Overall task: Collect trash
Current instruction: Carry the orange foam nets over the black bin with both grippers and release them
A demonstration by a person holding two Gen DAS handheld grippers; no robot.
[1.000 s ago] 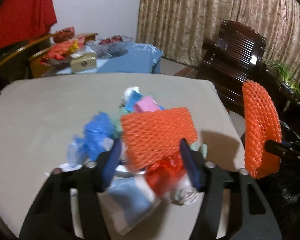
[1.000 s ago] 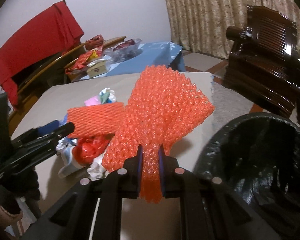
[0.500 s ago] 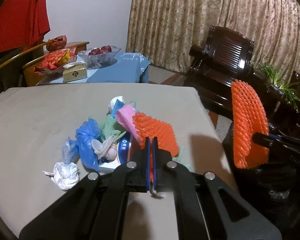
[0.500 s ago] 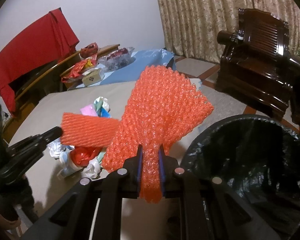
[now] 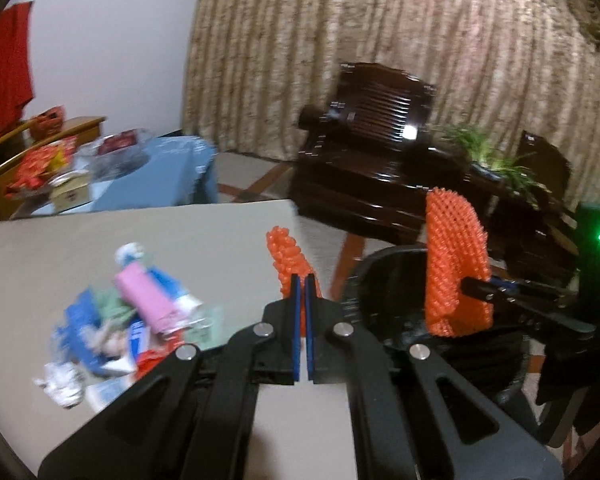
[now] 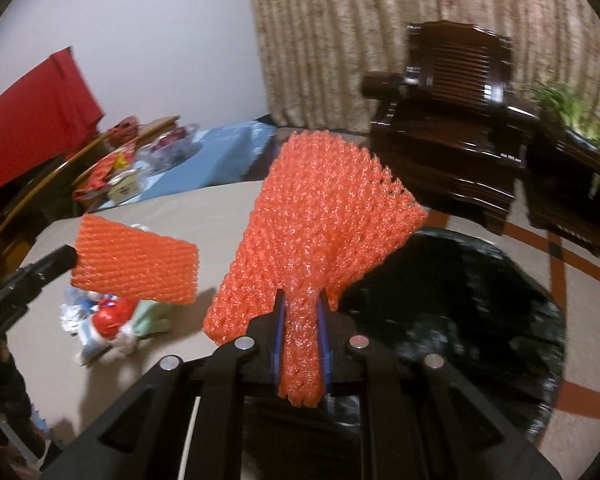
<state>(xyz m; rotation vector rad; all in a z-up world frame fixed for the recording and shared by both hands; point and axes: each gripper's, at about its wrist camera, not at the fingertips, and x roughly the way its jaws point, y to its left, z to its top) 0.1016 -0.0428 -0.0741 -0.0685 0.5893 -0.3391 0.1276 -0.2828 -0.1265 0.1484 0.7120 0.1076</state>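
Both tongs (image 5: 303, 280) (image 6: 300, 308) clamped on orange foam nets (image 6: 136, 260), no legible writing.

Foam, plastic, wood, cloth
Orange foam net (image 6: 324, 216) rough, meshed; bin bag (image 6: 460, 300) glossy black plastic; armchair (image 6: 452, 120) polished wood; tabletop (image 5: 140, 236) matt.

Trash pile (image 5: 132, 320) smeared by motion blur, single pieces indistinct; bin's (image 6: 480, 300) near rim behind the right claw (image 6: 300, 308).
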